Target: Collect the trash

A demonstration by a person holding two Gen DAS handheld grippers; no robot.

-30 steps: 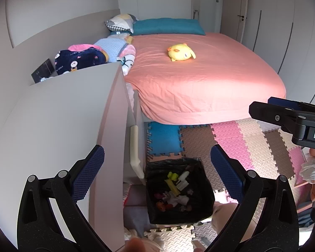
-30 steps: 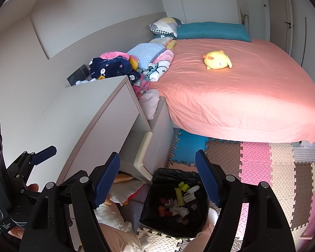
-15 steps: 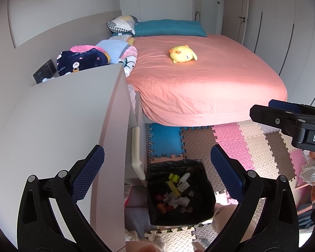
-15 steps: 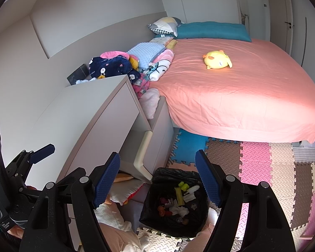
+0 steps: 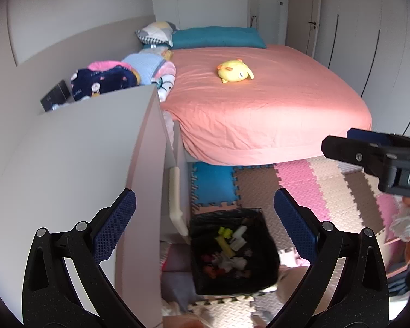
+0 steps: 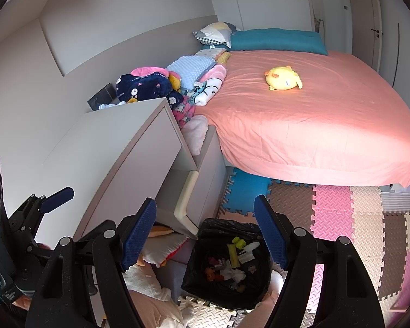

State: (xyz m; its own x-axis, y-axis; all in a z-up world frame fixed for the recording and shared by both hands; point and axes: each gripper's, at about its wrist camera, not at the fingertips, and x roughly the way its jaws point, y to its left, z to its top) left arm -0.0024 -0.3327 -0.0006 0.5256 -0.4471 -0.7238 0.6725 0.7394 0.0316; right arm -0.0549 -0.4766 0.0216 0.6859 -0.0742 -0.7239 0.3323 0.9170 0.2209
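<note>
A bin lined with a black bag (image 5: 232, 251) stands on the foam floor mats beside the grey desk; it holds yellow, white and red scraps of trash. It also shows in the right wrist view (image 6: 227, 262). My left gripper (image 5: 205, 229) is open and empty, held high above the bin. My right gripper (image 6: 205, 235) is open and empty, also above the bin. The right gripper's body (image 5: 374, 158) shows at the right of the left wrist view; the left gripper (image 6: 35, 207) shows at the left of the right wrist view.
A grey desk top (image 5: 76, 158) lies at left. A bed with a pink sheet (image 5: 259, 101) carries a yellow plush toy (image 5: 235, 71) and folded clothes (image 6: 150, 84). Coloured foam mats (image 6: 341, 213) cover the floor. Cushions (image 6: 161, 246) lie under the desk.
Both views have shifted very slightly; the left wrist view has drifted a little so the bin sits slightly further right. Both grippers stay open and empty.
</note>
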